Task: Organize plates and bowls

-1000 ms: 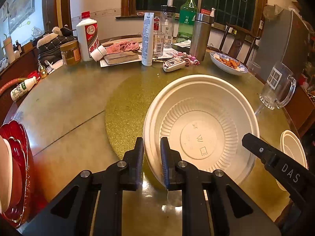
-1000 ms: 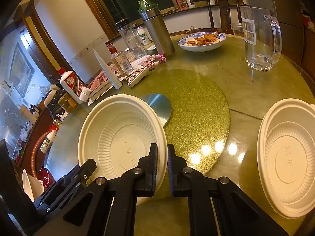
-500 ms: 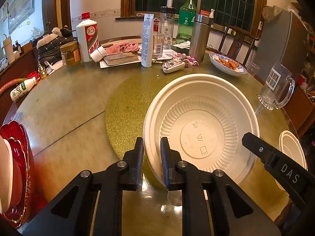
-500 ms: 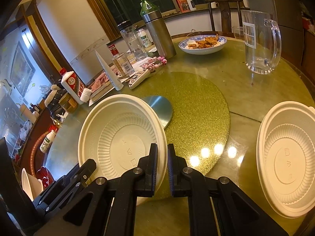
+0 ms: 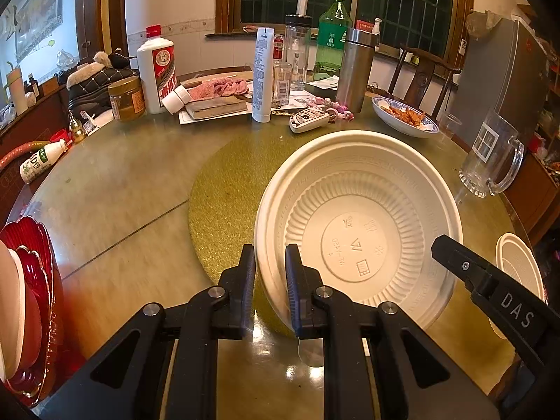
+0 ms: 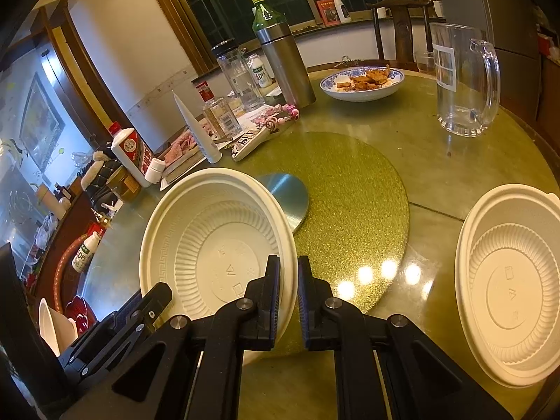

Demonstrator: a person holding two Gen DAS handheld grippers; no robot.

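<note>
- We hold a wide, shallow white disposable bowl (image 5: 357,231) between both tools, tilted up over the round gold mat (image 5: 227,189) at the middle of the desk (image 5: 115,182).
- The left hand-held gripper (image 5: 269,262) is nearly closed, its two fingers pinching the bowl's left rim with one finger inside the wall and one outside.
- The right hand-held gripper (image 6: 288,273) is likewise closed down on the opposite rim, the thin lip sandwiched between its fingers.
- We judge the bowl to be very light, thin moulded plastic or pulp with a ribbed wall. It likely flexes under a hard squeeze, so a grip on the rolled lip, where it is stiffest, looks best.
- Its surface looks smooth and slightly glossy, so we expect it could slip or pivot if only one side were held.
- A second, matching white bowl (image 6: 507,280) sits flat on the desk to our right, well apart from the held one. It looks like a natural place to nest the first.
- At the far left edge we see red plates (image 5: 31,280) stacked on edge, with something pale in front of them that is too cropped to identify.
- A glass pitcher (image 6: 462,80) and a blue-patterned dish of food (image 6: 362,82) stand further back, clear of our path.
</note>
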